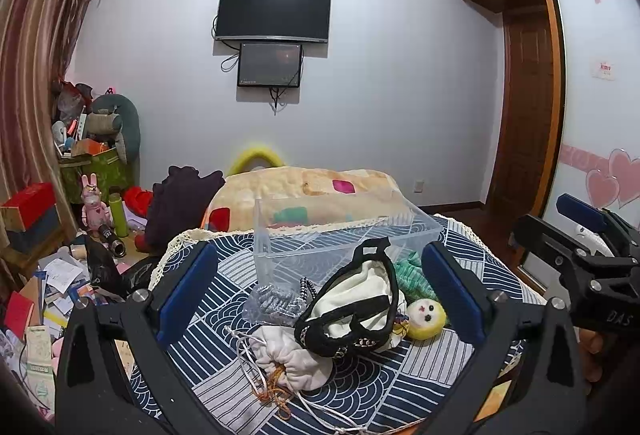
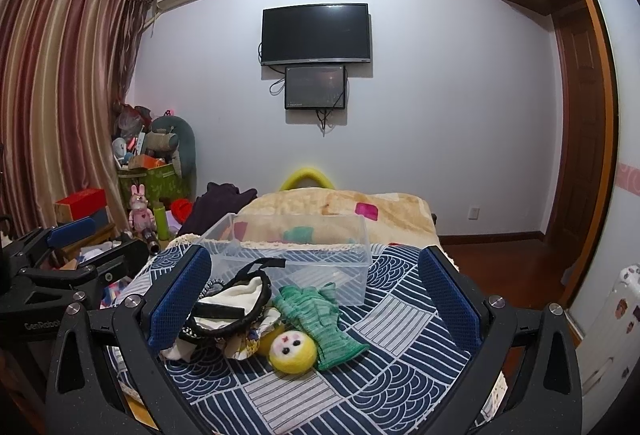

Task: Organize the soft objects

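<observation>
A pile of soft things lies on a blue-and-white patterned cloth (image 1: 360, 387): a black-trimmed cream garment (image 1: 360, 299), a white drawstring pouch (image 1: 292, 359), a yellow doll head (image 1: 426, 317) and a green knit piece (image 2: 320, 319). A clear plastic bin (image 1: 340, 235) stands empty just behind them. My left gripper (image 1: 320, 291) is open around the pile, above it. My right gripper (image 2: 316, 299) is open, with the doll head (image 2: 292, 351) and the garment (image 2: 236, 299) between its fingers.
A folded patterned blanket (image 1: 304, 195) lies behind the bin. Clutter, boxes and a pink rabbit toy (image 1: 94, 203) cover the floor at left. A wardrobe and a door stand at right. The right gripper's body (image 1: 588, 247) shows at the left view's right edge.
</observation>
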A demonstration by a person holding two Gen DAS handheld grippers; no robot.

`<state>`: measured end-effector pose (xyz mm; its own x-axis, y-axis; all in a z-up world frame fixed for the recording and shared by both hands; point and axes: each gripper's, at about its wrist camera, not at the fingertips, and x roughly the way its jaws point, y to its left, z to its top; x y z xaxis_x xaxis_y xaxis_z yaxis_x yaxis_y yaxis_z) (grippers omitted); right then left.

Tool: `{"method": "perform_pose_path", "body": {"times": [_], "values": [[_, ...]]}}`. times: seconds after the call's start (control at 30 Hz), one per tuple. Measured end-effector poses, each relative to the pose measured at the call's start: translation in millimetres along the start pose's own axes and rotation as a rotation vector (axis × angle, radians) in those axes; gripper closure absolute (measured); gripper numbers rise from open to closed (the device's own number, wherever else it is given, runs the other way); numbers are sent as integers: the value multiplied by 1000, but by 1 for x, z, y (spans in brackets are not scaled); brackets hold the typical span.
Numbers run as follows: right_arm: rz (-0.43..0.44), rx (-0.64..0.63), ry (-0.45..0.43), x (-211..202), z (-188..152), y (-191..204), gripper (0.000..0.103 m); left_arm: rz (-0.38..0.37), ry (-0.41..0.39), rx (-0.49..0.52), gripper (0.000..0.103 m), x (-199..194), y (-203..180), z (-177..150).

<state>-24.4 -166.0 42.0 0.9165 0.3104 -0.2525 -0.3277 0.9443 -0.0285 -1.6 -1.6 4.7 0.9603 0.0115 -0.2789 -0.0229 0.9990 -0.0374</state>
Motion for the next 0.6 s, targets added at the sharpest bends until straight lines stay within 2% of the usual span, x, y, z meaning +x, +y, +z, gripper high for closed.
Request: {"method": "perform_pose_path", "body": {"times": [0.6], "values": [[5, 6, -8, -1, 0, -1, 0, 0, 13, -1, 0, -1, 1, 1]]}}
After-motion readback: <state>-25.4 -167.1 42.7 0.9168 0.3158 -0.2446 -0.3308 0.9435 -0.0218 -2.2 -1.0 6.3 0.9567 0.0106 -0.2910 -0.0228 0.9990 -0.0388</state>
